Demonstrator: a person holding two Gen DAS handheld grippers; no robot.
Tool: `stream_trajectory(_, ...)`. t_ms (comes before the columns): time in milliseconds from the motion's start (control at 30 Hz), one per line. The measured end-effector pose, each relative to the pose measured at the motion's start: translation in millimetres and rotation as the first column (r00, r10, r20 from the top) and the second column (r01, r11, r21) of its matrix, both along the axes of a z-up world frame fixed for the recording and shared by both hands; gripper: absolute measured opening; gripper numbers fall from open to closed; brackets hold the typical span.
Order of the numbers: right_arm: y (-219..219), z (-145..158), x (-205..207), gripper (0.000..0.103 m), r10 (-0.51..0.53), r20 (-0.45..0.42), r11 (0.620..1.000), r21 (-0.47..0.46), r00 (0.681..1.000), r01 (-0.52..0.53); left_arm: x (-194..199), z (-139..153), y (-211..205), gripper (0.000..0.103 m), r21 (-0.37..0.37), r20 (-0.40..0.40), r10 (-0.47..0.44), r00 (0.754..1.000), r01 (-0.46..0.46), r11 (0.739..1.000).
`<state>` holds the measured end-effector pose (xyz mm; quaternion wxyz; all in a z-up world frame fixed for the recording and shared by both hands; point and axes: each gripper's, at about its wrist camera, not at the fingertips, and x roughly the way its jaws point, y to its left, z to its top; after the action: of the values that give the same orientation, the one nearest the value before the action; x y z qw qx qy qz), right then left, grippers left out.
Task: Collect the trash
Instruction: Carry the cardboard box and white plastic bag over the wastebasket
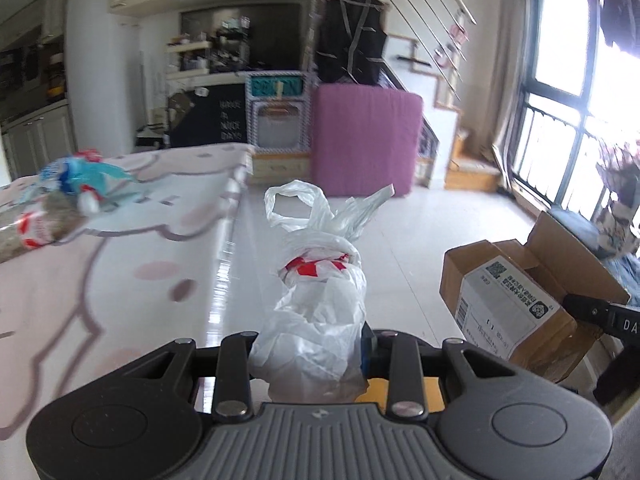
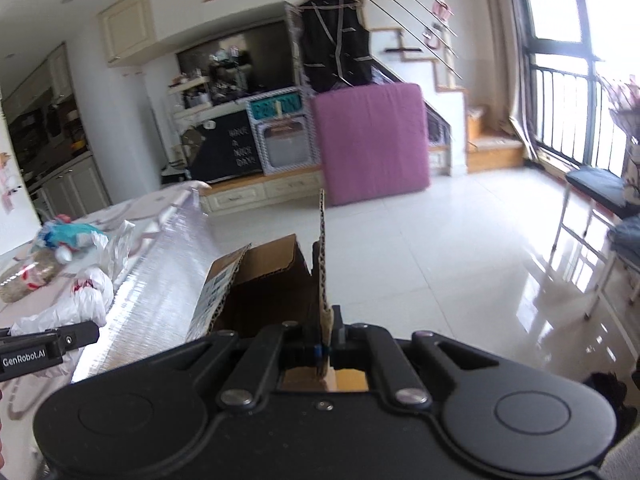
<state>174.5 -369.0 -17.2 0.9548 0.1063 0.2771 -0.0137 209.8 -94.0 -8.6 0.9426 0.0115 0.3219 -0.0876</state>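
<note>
Two items in hand, more trash waiting on the desk.

Item 1: white plastic bag (image 1: pixel 316 312), knotted, with red-and-white wrapping showing through its upper part. Held by the left gripper (image 1: pixel 308 356), jaws clamped on the bag's lower bulk, handles sticking up free. It hangs off the desk edge, over the tiled floor (image 1: pixel 400 240).

Item 2: open cardboard box (image 2: pixel 260 284) with a shipping label on its side. Held by the right gripper (image 2: pixel 326 344), jaws pressed together on one upright flap, edge-on to the camera. The box hangs just beside the bag.

Item 3: uncollected trash (image 1: pixel 68 200) on the desk (image 1: pixel 120 280), which wears a pink cartoon-print cover: a blue-and-white wrapper, a clear packet with red print, a white bottle cap. Well apart from both grippers.

Risks, as judged from here:
- Box held by a single thin flap; its weight may bend or tear the cardboard, letting the box swing or drop.
- Slippery bag film could slide through the jaws.
- Dropping the bag in could miss the box opening if the box tilts.
</note>
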Motion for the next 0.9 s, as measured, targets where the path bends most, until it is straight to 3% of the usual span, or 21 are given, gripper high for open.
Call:
stream_trajectory(267, -37, -41, 16, 0.003, -0.063, -0.090, 0.998, 0.001, 0.994, 0.063, 38, -48, -46, 0.035, 0.001, -0.112, -0.067, 0.991, 0.067, 0.998)
stream_trajectory(467, -57, -76, 35, 0.003, -0.082, -0.169, 0.997, -0.006, 0.982, 0.083, 71, -103, -70, 0.035, -0.009, -0.246, -0.092, 0.965, 0.092, 0.996)
stream_trajectory(767, -61, -113, 64, 0.003, -0.066, -0.235, 0.998, -0.015, 0.970, 0.064, 124, -191, -88, 0.035, 0.017, -0.461, -0.099, 0.882, 0.120, 0.993)
stream_trajectory(900, -57, -122, 79, 0.003, -0.038, -0.253, 0.999, -0.023, 0.967, 0.034, 141, -224, -96, 0.035, 0.017, -0.558, -0.140, 0.818, 0.180, 0.983)
